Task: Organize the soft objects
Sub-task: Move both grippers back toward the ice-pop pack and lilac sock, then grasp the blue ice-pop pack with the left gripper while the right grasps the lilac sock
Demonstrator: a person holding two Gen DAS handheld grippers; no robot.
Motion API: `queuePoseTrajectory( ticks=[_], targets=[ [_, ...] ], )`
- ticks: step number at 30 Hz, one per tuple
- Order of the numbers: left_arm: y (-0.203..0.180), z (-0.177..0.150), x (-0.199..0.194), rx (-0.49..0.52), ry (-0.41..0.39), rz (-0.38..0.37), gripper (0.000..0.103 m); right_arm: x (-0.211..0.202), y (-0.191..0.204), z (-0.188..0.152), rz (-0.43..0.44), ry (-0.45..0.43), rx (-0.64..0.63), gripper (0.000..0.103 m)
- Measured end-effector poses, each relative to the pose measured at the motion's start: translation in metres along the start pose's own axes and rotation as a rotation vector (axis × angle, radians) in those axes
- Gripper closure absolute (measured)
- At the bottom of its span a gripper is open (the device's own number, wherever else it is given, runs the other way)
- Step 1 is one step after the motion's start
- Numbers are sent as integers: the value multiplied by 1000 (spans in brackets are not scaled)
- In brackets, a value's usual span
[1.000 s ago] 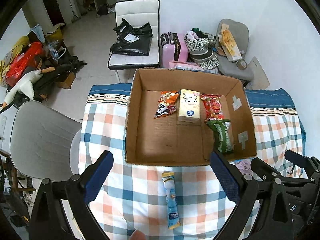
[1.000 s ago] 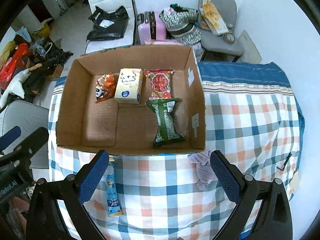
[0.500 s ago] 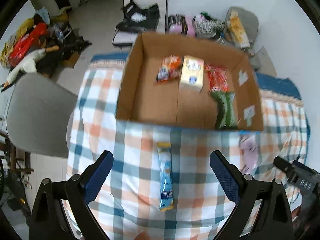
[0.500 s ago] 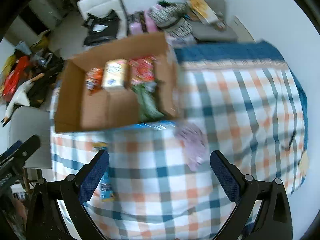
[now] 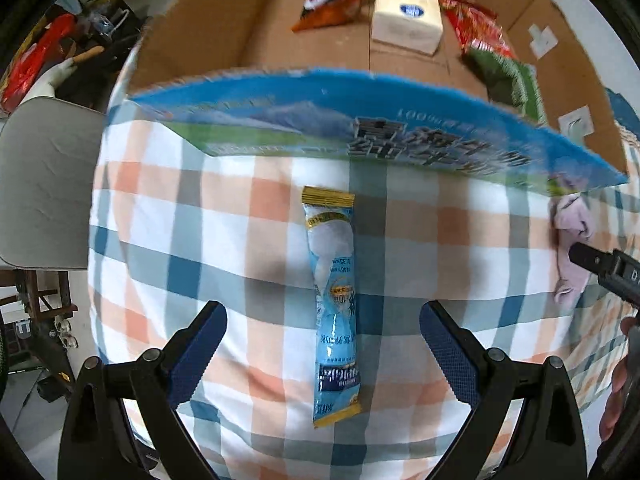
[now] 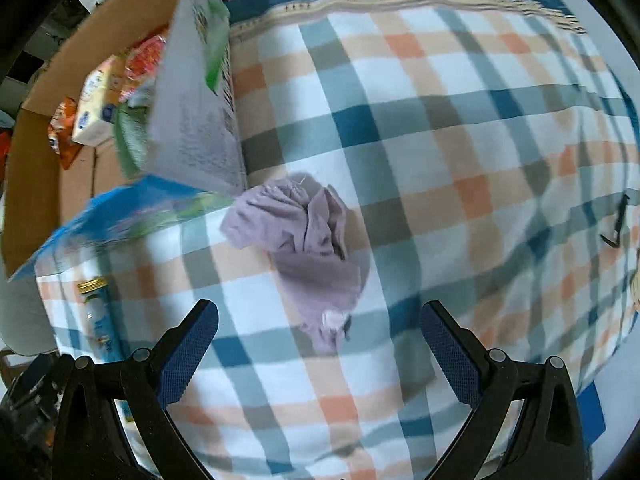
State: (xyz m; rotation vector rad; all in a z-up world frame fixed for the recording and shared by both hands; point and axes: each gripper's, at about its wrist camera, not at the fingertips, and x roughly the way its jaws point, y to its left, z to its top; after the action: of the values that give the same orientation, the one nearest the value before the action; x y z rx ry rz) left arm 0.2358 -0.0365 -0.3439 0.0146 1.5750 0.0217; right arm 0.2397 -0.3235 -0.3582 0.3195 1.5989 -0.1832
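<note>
The left gripper (image 5: 323, 354) hangs with its jaws spread wide and empty, straddling the lower half of a long blue snack sachet (image 5: 333, 304) that lies lengthwise on the checked cloth of the bench (image 5: 248, 216). The right gripper (image 6: 319, 346) is likewise wide open and holding nothing, with the tail of a crumpled lilac cloth (image 6: 308, 248) just ahead between its fingers. Both look poised for a pick-up; next, each would need to drop lower and close, then carry its item over the printed wall into the cardboard box (image 5: 224, 32). The left view shows the packets already inside the box clearly; only the right view shows how the cloth touches the box corner.
</note>
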Motion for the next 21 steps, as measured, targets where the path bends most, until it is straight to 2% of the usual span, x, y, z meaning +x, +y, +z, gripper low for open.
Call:
queuePoseTrajectory(
  ticks=[10, 13, 14, 15, 21],
  targets=[
    [-6, 0, 44, 21, 72, -25, 5, 37, 7, 21, -18, 42, -29, 3],
    [-7, -3, 54, 25, 98, -29, 13, 46, 5, 21, -26, 67, -28, 19],
    [-8, -4, 56, 28, 104, -27, 14, 49, 4, 20, -28, 82, -25, 36],
    [-8, -5, 59, 30, 107, -25, 14, 51, 3, 18, -33, 89, -24, 46],
    [-12, -14, 66, 43, 113, -19, 14, 49, 2, 6, -31, 100, -39, 53]
  ],
)
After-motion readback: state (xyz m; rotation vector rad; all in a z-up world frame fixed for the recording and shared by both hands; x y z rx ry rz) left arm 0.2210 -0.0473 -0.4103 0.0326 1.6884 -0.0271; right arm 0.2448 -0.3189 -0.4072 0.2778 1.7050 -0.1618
